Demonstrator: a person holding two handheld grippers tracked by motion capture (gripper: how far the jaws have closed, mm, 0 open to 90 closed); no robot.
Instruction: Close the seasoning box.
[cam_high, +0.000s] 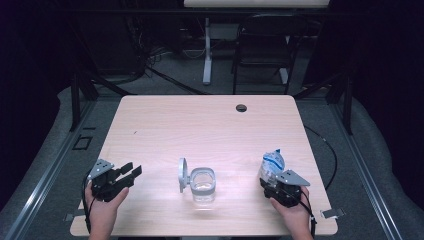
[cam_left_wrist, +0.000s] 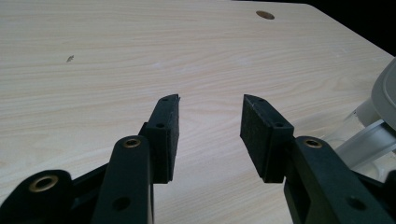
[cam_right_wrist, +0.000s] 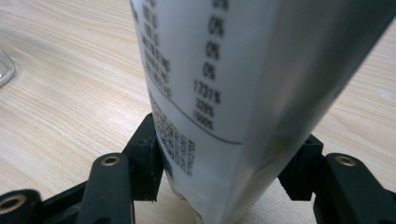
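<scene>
You have the silver-and-blue foil pouch (cam_high: 271, 165) clamped in your right gripper (cam_high: 276, 184), left gripper (cam_high: 131, 171) spread empty, and nothing yet poured into the open clear plastic jar (cam_high: 203, 184).

Free room and obstructions on the surface (cam_high: 165, 120)

Far half of the surface is bare wood up to the cable hole (cam_high: 241, 107); open passage across it. Near centre stands a clear jar (cam_high: 203, 186) with its grey lid (cam_high: 183, 175) upright against its left side, blocking the straight line between the two hands. Left gripper (cam_high: 131, 172) has open wood ahead of its spread jaws, nothing between them; the jar sits off to its right, well apart. Right gripper (cam_high: 271, 182) has a pouch (cam_high: 271, 165) standing between its jaws, closing the way forward. A clear strip lies between jar and pouch.
</scene>
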